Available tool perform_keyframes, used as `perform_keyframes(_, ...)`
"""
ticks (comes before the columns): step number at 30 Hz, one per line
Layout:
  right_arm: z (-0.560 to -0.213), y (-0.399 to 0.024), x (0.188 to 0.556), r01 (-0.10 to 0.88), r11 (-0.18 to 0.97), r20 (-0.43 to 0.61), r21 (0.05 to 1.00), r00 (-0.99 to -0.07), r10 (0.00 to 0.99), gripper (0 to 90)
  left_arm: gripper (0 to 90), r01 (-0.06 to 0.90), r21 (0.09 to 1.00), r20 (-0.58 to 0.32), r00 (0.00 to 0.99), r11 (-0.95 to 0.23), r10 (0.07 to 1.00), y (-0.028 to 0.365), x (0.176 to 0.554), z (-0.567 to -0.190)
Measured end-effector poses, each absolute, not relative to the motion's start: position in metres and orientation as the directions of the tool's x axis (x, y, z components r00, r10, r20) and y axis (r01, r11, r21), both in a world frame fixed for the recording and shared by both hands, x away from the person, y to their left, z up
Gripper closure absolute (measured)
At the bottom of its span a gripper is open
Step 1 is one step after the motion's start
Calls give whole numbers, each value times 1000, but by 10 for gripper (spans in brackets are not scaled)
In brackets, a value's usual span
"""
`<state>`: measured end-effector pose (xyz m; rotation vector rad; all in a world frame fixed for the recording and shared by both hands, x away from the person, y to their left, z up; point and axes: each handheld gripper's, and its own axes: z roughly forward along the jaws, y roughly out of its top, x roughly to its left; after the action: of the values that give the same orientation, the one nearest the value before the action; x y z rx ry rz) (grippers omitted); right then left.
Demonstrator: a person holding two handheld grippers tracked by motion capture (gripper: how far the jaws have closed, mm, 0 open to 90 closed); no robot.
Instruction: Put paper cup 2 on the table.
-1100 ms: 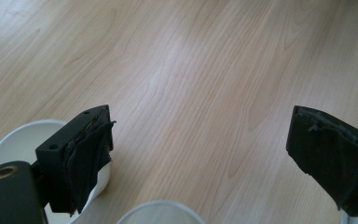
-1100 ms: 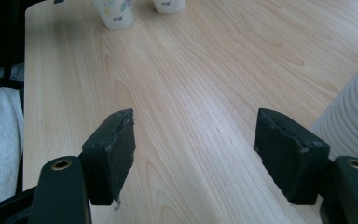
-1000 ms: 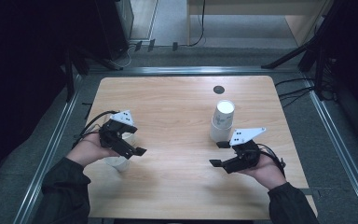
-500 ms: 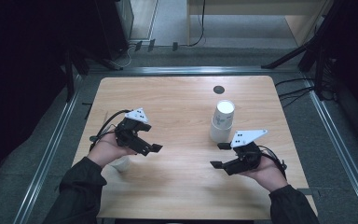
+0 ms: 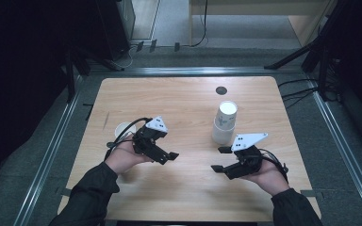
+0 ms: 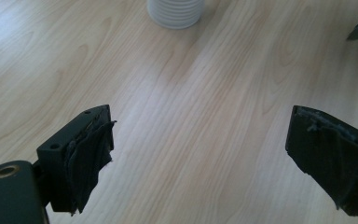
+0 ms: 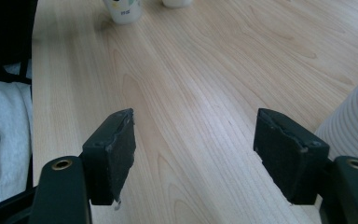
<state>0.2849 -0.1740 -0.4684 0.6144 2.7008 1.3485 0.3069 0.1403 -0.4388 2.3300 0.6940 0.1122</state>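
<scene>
A stack of white ribbed paper cups [image 5: 225, 123] stands upright right of the table's middle. Its base sits at the top of the left gripper view [image 6: 175, 11] and at the right edge of the right gripper view [image 7: 354, 126]. A single white cup [image 5: 121, 130] stands at the left, just behind the left hand. My left gripper [image 5: 168, 156] is open and empty, pointing right toward the stack. My right gripper [image 5: 218, 159] is open and empty just in front of the stack, pointing left. The jaws of the left gripper [image 6: 200, 158] and right gripper [image 7: 193, 149] stand wide apart over bare wood.
A wooden table [image 5: 184, 193] with a small dark round hole [image 5: 221, 90] near its far edge. In the right gripper view, a printed cup [image 7: 122, 9] and another white cup [image 7: 177, 2] stand far off. Metal rails and dark stands surround the table.
My left gripper has moved right and slightly forward toward the table's middle, uncovering the single cup behind the hand. The right gripper and the cup stack have stayed put.
</scene>
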Motion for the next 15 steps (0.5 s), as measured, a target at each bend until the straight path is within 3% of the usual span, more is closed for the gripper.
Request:
perform_keyframes(9,-469,-171,284,316,544,118,777,-923,367,301,79,410,649,-90,878,-640,471,124,297,-447)
perform_keyframes(15,-470,-170,283,314,550,117,774,-924,363,301,79,434,653,-117,868,-621,483,121,296,-452)
